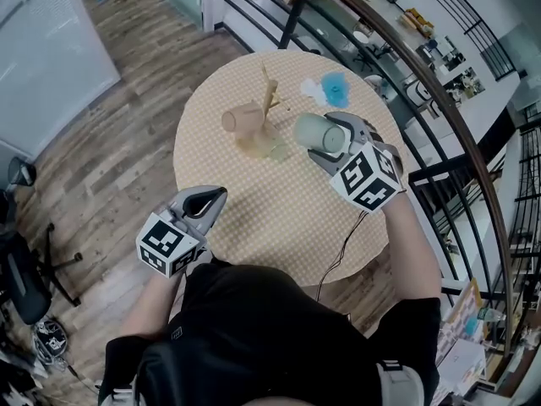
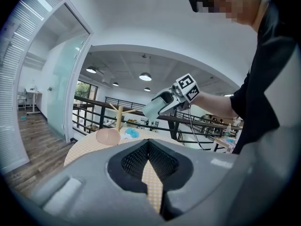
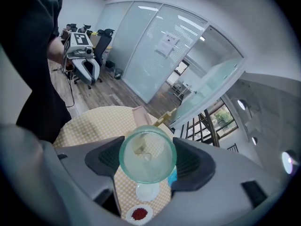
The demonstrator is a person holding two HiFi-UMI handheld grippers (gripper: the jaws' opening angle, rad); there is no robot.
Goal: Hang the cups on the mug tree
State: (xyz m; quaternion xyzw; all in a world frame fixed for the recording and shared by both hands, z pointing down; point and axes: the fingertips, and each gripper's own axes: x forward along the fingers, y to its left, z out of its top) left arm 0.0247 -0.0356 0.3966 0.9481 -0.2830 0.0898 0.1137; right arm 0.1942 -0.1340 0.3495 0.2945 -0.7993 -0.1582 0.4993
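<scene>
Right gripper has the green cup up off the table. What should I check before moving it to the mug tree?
1. Right gripper fingers clamped on the pale green cup: ok.
2. Cup clear of the table: ok.
3. Mug tree upright: ok.
4. Top pegs bare: ok.
5. Which way the cup's handle faces: cannot tell.
6. Left gripper shut, empty, out of the path: ok.

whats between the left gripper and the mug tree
Only bare checkered tablecloth, as the head view shows. The tan cup is beside the mug tree, off the stretch from the left gripper.
</scene>
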